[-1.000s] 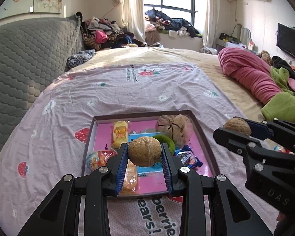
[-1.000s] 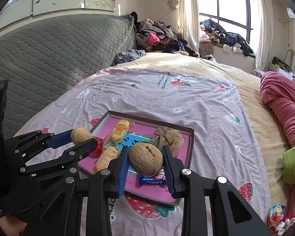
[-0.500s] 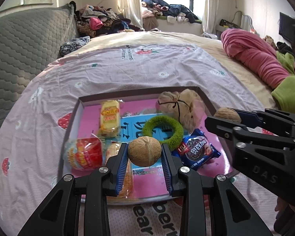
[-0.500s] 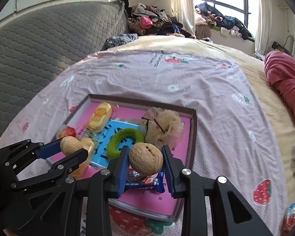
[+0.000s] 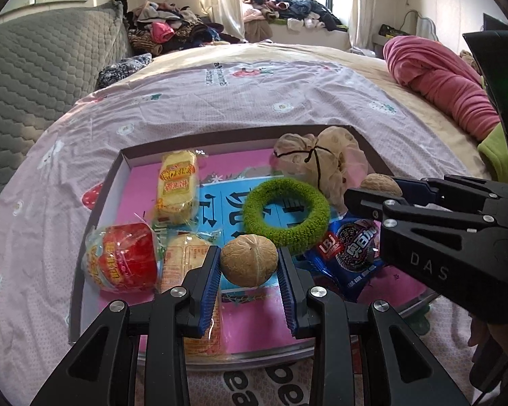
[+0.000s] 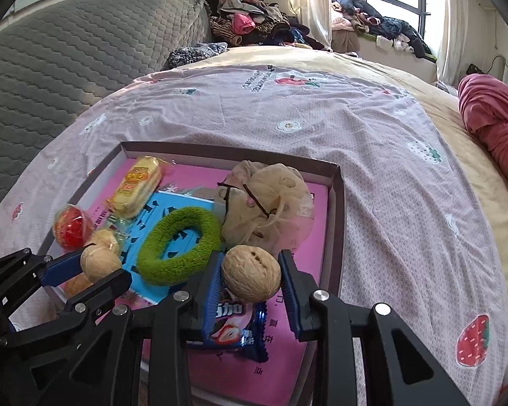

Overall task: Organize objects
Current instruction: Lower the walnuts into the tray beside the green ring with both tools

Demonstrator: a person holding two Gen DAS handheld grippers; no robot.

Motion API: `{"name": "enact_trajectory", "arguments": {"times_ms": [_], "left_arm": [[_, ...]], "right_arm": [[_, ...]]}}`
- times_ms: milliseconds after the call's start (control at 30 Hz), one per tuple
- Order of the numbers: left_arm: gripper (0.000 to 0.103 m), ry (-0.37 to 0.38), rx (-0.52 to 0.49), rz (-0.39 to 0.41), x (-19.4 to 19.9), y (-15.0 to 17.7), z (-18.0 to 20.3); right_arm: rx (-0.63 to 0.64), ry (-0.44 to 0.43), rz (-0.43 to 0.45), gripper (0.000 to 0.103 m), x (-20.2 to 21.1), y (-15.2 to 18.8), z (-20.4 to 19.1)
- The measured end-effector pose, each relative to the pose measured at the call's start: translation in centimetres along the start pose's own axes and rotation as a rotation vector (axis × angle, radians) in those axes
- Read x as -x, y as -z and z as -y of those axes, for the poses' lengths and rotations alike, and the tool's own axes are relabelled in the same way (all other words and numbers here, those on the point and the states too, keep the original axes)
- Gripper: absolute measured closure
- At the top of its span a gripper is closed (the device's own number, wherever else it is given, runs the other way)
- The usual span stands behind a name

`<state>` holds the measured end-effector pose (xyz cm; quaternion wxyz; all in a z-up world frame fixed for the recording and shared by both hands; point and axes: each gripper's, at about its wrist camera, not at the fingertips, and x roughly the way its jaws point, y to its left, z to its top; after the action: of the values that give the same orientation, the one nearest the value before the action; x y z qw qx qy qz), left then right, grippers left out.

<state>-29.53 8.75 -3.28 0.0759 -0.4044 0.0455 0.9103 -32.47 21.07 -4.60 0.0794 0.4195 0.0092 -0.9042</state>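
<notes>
"DAS" on the right gripper (image 5: 382,192); "LBJ" on the blue packet (image 5: 347,253).

Tray (image 5: 125,155) on bedspread (image 5: 254,101); ring (image 5: 288,213) in tray, pouch (image 5: 321,162) behind.

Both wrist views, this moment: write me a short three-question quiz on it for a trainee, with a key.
1. True or false: the left gripper and the right gripper each grip a walnut.
2. Which thing in the box lies nearest the left gripper's walnut? A: green ring. B: beige mesh bundle. C: yellow cake packet.
3. Fill in: under the right gripper's walnut lies a blue ____ packet.

Key: 1 true. 2 A. 3 biscuit; both walnuts hang over the box, not yet set down.
</notes>
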Motion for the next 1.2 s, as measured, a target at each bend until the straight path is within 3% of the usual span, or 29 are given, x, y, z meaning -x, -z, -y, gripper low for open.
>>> {"name": "enact_trajectory", "arguments": {"times_ms": [1200], "left_arm": [[0.069,-0.007,0.004,-0.019,-2.3,1.2,0.1]], "right_arm": [[0.003,0.03,-0.031,0.069,-3.2,0.2,0.7]]}}
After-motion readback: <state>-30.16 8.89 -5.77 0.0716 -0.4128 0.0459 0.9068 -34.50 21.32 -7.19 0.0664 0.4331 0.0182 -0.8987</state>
